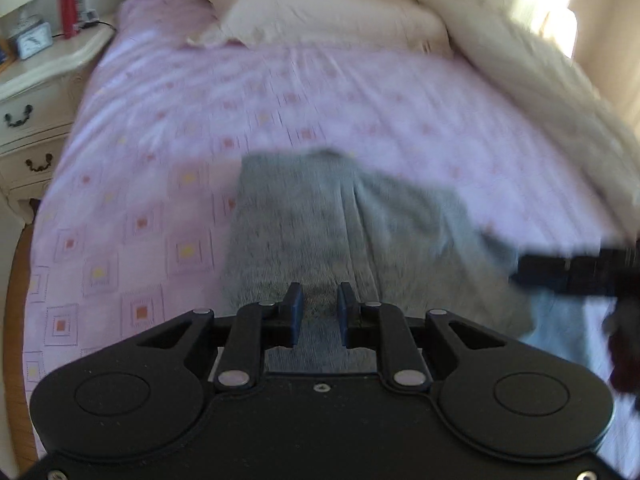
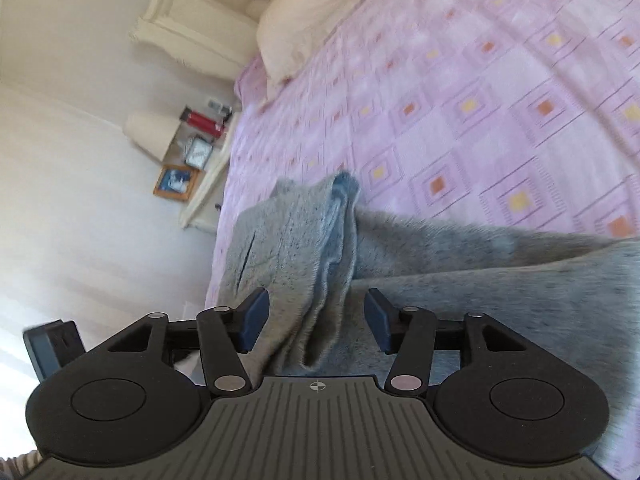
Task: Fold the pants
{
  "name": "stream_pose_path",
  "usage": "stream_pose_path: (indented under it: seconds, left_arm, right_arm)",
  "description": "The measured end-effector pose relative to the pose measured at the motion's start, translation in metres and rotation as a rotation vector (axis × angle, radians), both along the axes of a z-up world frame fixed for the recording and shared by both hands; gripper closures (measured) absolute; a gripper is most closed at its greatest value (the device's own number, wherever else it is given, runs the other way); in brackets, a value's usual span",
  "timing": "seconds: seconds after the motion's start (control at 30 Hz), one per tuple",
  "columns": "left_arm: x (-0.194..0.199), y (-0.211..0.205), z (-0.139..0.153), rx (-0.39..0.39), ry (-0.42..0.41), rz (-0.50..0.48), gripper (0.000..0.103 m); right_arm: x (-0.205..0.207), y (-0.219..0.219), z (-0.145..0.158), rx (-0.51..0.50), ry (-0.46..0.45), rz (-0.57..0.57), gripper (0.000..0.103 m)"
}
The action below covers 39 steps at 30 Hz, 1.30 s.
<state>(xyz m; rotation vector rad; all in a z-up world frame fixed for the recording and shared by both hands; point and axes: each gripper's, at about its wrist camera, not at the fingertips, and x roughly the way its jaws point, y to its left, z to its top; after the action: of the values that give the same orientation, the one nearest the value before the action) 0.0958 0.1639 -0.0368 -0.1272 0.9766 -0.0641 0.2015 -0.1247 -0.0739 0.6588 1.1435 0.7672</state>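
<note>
Grey fleece pants (image 1: pixel 304 232) lie on the pink patterned bedspread (image 1: pixel 160 120), partly folded over themselves. My left gripper (image 1: pixel 320 300) sits low over the near end of the pants; its jaws stand narrow and grey fabric fills the gap between the pads. In the right wrist view the pants (image 2: pixel 480 280) stretch to the right, with a bunched fold rising between the fingers. My right gripper (image 2: pixel 316 308) is open wide around that fold, and its pads do not press on it. The right gripper's dark body (image 1: pixel 580 272) shows at the right edge of the left wrist view.
A cream pillow (image 1: pixel 320 12) and a rumpled cream duvet (image 1: pixel 540 80) lie at the head and right side of the bed. A white nightstand (image 1: pixel 36 80) at the left holds a red bottle (image 1: pixel 67 14), a clock and a lamp. The bed's left edge drops to a wooden floor.
</note>
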Motion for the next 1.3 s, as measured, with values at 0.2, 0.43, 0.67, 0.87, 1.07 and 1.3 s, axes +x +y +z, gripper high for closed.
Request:
stream_pose_path:
  seconds: [0.2,0.43,0.67,0.87,1.07,1.3]
  left_arm:
    - [-0.006,-0.013,-0.010,0.092,-0.032,-0.087,0.079]
    - [-0.064,-0.024,0.025,0.062,-0.168,-0.220,0.077]
    - [-0.091,-0.069,0.011,0.018,-0.151,-0.316,0.070]
    - [-0.055,-0.088,0.004,0.059,-0.192,-0.174,0.058]
    - [-0.042,-0.087,-0.036,0.141,-0.073,-0.143,0.057]
    - [-0.066,-0.069,-0.040,0.142,-0.110,-0.117,0.051]
  right_arm:
    - [0.005,0.036,0.000,-0.029,0.001,0.082,0.051]
    - [0.005,0.063,0.046,-0.055,-0.153,0.164,0.086]
    - [0.010,0.070,0.094,0.030,-0.202,0.151,0.087]
    - [0.003,0.062,0.121,0.078,-0.250,0.141,0.087]
    - [-0.020,0.013,0.147,0.072,-0.340,0.070,0.094]
    - [-0.035,-0.034,0.114,-0.048,-0.276,0.002,0.098]
